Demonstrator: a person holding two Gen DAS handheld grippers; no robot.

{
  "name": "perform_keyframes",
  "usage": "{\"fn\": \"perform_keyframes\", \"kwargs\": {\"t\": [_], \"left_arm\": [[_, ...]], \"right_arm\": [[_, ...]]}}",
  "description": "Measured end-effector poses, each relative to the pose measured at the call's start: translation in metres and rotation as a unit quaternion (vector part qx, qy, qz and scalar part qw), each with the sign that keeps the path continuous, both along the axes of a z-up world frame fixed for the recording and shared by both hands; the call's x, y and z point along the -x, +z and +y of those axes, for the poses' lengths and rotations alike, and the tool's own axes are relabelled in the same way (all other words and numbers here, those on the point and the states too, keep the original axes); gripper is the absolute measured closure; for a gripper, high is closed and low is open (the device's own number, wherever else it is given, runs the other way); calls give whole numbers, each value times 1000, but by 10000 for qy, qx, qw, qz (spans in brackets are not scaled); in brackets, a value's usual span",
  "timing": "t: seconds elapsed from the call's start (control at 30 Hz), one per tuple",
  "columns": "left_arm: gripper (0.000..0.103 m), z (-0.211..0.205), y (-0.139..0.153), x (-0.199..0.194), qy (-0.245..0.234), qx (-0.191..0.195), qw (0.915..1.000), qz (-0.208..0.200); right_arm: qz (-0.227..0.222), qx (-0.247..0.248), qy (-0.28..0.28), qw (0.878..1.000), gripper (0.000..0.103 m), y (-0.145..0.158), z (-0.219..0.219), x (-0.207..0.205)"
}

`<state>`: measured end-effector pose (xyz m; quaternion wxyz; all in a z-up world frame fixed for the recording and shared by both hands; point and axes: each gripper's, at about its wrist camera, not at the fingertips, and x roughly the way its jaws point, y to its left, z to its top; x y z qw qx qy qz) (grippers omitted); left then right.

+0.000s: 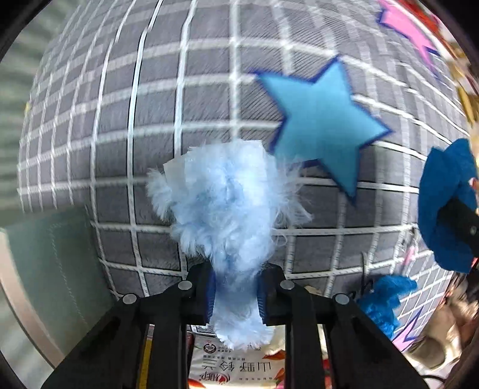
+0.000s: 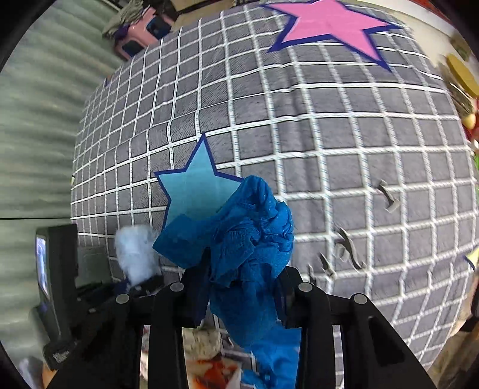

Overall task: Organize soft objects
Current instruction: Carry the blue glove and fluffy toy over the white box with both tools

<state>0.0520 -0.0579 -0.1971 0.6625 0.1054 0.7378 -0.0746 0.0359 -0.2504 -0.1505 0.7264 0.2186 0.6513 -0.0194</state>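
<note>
Under both of my tongs spreads a grey cloth with a white grid pattern (image 1: 155,167), wide and slightly creased. On it lies a flat pink star with a dark blue border (image 2: 332,25) at the far side, and nearer to me a flat light-blue star with a dark blue border (image 1: 323,119).

My right gripper (image 2: 242,294) has its black jaws closed in on a crumpled deep-blue mesh cloth (image 2: 248,239). The cloth bunches up between the jaws and hangs down behind them, and in the right wrist view it covers the lower right point of the light-blue star. From the left wrist view the same cloth shows at the right edge, lifted clear of the grid.

My left gripper (image 1: 236,294) is clamped nearly shut, its blue pads (image 1: 209,296) pressing on a fluffy pale-blue fur piece (image 1: 221,206). The fur stands up between the jaws, just left of the light-blue star and in front of the grey grid.

Close below the left gripper sits a printed packet with red and orange lettering (image 1: 236,371). A few small grey embroidered marks (image 2: 344,242) sit on the cloth to the right of the mesh bundle.
</note>
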Motion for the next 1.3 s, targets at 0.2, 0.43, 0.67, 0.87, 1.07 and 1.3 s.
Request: {"fn": "perform_keyframes", "kwargs": {"t": [0.2, 0.43, 0.67, 0.87, 1.07, 1.3], "left_arm": [[78, -12, 59, 23, -504, 255, 9967, -576], [78, -14, 118, 62, -1058, 563, 9882, -958], [78, 1, 149, 77, -1617, 891, 9771, -1054], [78, 21, 165, 99, -2310, 1009, 9589, -1305], [78, 60, 182, 111, -2462, 1247, 9489, -1528], [78, 120, 200, 117, -2304, 1391, 9461, -1804]], "right_arm": [[-56, -122, -282, 9995, 66, 22, -5, 29], [-217, -285, -332, 9988, 66, 47, 7, 65], [-244, -324, -317, 9987, 66, 58, 43, 96], [-197, -302, -651, 9972, 66, 66, 80, 129], [-160, -246, -1011, 9944, 66, 72, 116, 157], [-294, -38, -979, 9947, 66, 90, 164, 164]]}}
